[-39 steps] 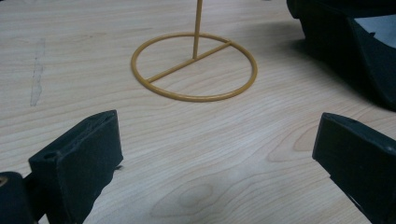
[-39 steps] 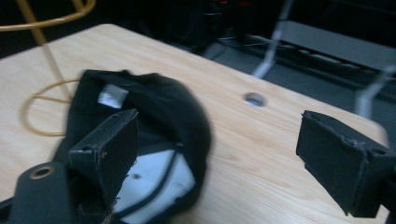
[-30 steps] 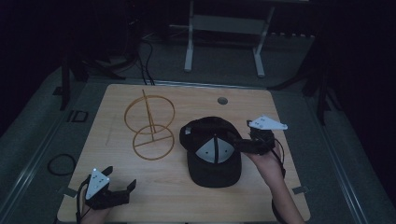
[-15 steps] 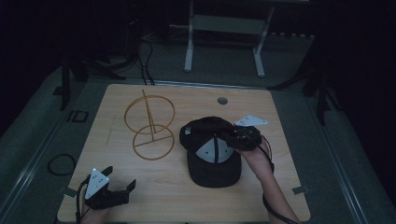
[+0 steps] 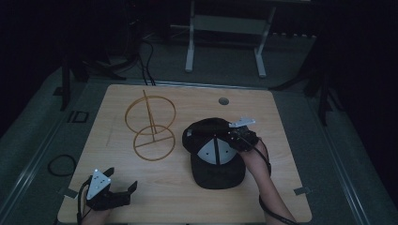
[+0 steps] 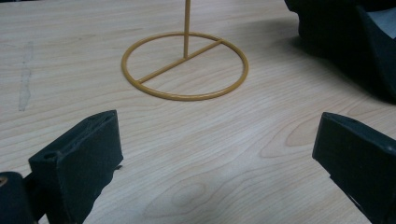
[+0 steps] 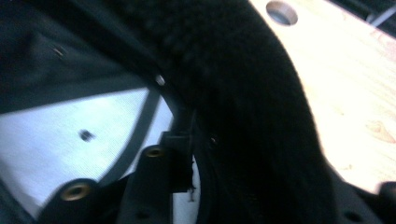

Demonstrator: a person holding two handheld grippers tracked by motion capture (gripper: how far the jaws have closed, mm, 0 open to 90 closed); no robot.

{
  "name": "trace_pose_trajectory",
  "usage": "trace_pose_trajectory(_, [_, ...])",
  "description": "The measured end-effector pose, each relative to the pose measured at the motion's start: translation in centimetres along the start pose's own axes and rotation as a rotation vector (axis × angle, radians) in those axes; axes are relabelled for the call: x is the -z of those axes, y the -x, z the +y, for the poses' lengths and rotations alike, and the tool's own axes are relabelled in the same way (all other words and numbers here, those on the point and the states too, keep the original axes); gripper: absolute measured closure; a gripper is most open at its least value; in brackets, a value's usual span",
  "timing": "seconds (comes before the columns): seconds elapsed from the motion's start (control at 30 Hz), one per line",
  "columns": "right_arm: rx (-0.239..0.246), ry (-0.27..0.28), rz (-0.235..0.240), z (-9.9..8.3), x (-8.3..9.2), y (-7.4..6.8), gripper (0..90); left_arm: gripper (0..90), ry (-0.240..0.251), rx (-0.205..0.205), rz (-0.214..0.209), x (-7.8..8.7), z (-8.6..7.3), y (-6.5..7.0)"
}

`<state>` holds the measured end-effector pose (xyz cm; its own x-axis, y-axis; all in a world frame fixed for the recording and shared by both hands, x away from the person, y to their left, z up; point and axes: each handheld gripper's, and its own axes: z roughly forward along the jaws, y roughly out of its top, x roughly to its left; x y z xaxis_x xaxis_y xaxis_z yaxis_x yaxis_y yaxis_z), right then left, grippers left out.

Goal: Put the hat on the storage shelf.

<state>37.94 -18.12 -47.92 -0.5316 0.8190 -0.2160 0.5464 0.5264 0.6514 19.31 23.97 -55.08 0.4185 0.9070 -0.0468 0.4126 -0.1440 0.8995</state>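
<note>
Black cap (image 5: 213, 150) lying right of centre on the tabletop (image 5: 197, 98), beside a yellow wire stand (image 5: 151, 125). Right tongs (image 5: 238, 138) clamped on the cap's edge. Left tongs (image 5: 123, 193) spread wide, resting at the near left corner.

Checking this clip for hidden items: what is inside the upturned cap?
The cap lies open side up, showing grey lining panels and black seams. The right hand-held gripper covers its right rim; the tabletop beneath is hidden.

R gripper (image 5: 241, 137) at cap's (image 5: 213, 154) right side, seemingly touching; L gripper (image 5: 109, 192) apart.
</note>
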Motion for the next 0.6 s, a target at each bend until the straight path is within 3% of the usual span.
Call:
trace_pose_trajectory(0.1, [0.003, -0.013, 0.001, 0.0, -0.1, 0.1, 83.2, 1.8, -0.005, -0.001, -0.002, -0.1, 0.0, 0.0])
trace_pose_trajectory(0.13, [0.003, -0.013, 0.001, 0.0, -0.1, 0.1, 83.2, 1.8, -0.004, -0.002, -0.002, -0.1, 0.0, 0.0])
trace_pose_trajectory(0.17, [-0.018, -0.001, -0.004, 0.0, -0.1, 0.1, 89.0, 1.8, -0.006, -0.004, -0.004, -0.1, 0.0, 0.0])
trace_pose_trajectory(0.4, [-0.034, 0.071, -0.025, 0.2, 0.8, -0.4, 89.7, 1.8, -0.003, 0.003, 0.0, 0.0, 0.0, 0.0])
trace_pose_trajectory(0.43, [-0.054, 0.111, -0.007, 0.6, 1.5, -0.4, 89.7, 1.8, -0.001, 0.006, 0.0, 0.0, 0.0, 0.0])
trace_pose_trajectory(0.6, [-0.066, 0.184, 0.023, 1.7, 3.4, -0.5, 89.7, 2.3, 0.0, 0.0, -0.004, -0.1, 0.0, 0.2])
